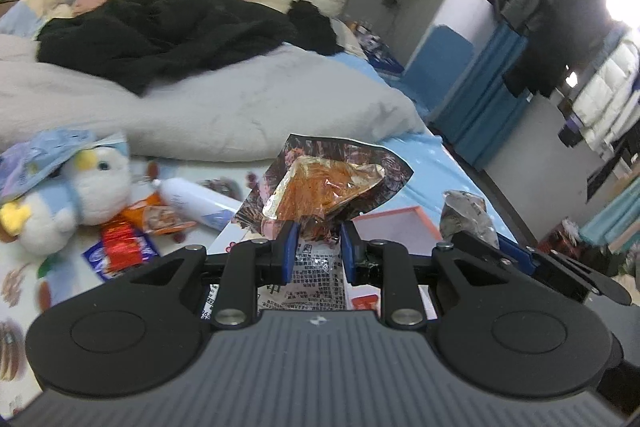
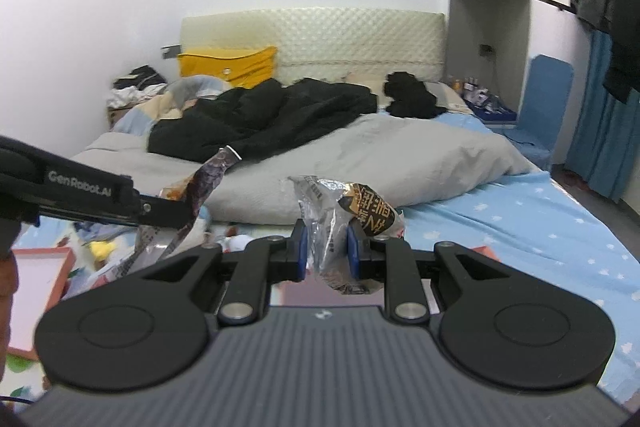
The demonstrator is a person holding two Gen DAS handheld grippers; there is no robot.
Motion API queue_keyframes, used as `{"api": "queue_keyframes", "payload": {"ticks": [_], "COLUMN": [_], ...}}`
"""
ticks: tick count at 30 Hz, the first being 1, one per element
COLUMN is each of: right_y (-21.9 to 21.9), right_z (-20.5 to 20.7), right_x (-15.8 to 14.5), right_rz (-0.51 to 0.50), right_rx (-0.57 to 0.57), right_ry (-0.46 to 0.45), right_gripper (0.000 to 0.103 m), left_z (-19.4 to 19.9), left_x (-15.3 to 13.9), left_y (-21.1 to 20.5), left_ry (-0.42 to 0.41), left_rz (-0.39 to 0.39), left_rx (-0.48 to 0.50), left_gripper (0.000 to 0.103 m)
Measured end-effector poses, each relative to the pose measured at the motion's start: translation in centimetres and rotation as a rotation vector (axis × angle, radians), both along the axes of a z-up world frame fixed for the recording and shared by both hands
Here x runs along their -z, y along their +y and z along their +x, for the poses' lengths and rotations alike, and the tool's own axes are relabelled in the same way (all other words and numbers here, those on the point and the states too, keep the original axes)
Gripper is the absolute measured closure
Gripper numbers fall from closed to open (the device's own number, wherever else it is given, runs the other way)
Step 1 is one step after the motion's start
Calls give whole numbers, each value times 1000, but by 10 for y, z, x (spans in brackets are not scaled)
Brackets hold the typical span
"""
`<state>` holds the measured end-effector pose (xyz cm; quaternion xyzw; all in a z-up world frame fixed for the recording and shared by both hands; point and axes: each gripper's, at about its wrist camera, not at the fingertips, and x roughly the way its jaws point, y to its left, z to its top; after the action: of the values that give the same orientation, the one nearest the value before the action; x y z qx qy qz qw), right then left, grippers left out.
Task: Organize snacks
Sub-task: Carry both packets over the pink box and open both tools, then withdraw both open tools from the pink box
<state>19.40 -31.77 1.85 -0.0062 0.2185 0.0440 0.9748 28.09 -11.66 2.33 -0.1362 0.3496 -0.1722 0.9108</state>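
My left gripper (image 1: 318, 241) is shut on a dark snack packet with a clear window showing orange-red strips (image 1: 324, 187), held up above the bed. In the right wrist view that same packet (image 2: 202, 187) hangs at the left from the left gripper (image 2: 176, 215). My right gripper (image 2: 327, 245) is shut on a crinkled clear-and-brown snack packet (image 2: 348, 207), also lifted; it shows at the right of the left wrist view as a grey crumpled packet (image 1: 466, 215). A pink-rimmed box (image 1: 400, 223) lies below both grippers.
Loose snacks, a red packet (image 1: 120, 247), an orange packet (image 1: 160, 219), a white bottle (image 1: 200, 203) and a plush penguin (image 1: 80, 195) lie on the blue sheet at left. A grey duvet (image 2: 380, 155) and black clothes (image 2: 260, 119) cover the bed behind. The bed's right edge drops to the floor.
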Motion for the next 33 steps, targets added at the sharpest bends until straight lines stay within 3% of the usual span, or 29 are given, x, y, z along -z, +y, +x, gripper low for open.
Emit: {"api": "queue_keyframes", "payload": {"ticks": [12,20,26,28,29,30,31,33], "right_y": [-53,-75,-86,-89,-90,-90,-90,-89], "right_z": [35,48,45,46,48,47,46,41], "right_x": [74,127,142,141,140,139,137,133], "right_rz": [14,60,97,90,84,82,86,88], "right_rx": [80,102,91,110,113,111,106,88], "right_ry": [188,310,359,366,366,363,357,341], "right_gripper": [80,79,76,71,67,55,45,44], "left_z": [61,88,92,92,93,93,91,87], "left_x": [68,128,140,139,138,138,134,126], "left_y": [-84,-110,-119,-121,-121,-119,-117,-115], "left_ry": [109,205,245,239,239,240,235,217], "left_rz": [59,128,112,137,137,131,124,141], "left_rx": [121,169,195,198,191,181,175,175], "left_gripper": [76,75,75,69,56,44,42,42]}}
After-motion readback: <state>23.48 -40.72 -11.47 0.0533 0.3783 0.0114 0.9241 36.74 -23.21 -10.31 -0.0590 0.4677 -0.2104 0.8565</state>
